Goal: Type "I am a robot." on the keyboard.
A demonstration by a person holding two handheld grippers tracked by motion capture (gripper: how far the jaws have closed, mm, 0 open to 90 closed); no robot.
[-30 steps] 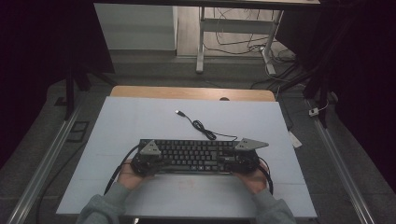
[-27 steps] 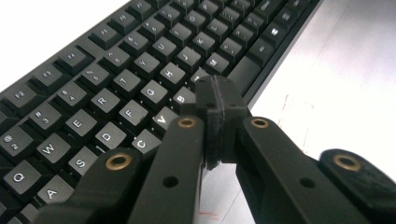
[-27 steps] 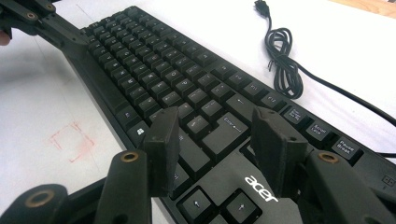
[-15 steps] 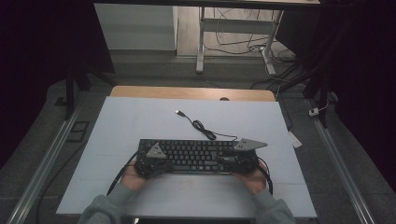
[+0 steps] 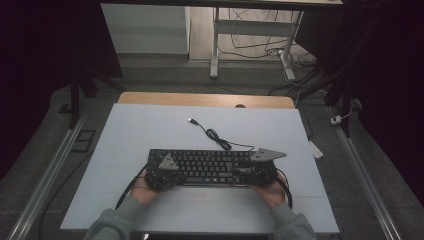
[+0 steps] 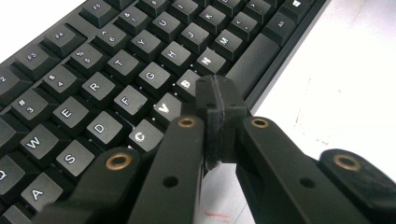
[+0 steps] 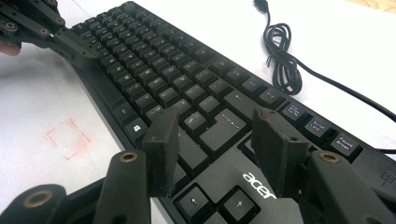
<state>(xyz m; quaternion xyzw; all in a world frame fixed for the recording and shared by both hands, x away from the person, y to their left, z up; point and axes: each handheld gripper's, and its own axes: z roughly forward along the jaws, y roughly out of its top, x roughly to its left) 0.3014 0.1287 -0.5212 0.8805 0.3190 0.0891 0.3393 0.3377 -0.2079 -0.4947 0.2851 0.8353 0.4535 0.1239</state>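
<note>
black keyboard (image 5: 210, 167) on white table (image 5: 150, 130), hand-held gripper at each end, cable (image 5: 215, 135) behind

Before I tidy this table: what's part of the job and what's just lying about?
In use:
- black Acer keyboard
- left gripper, shut, over the B key
- right gripper, open, near Enter

Lying about:
- the keyboard's coiled USB cable
- red marks on the table

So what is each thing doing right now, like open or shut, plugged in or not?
Left gripper: shut, tip over the keyboard's near edge by the B key.
Right gripper: open, over the keys near Enter.
Keyboard: lying flat on the table, keys up.
Keyboard cable: loosely coiled behind the keyboard.
USB plug: unplugged, lying on the table.
</note>
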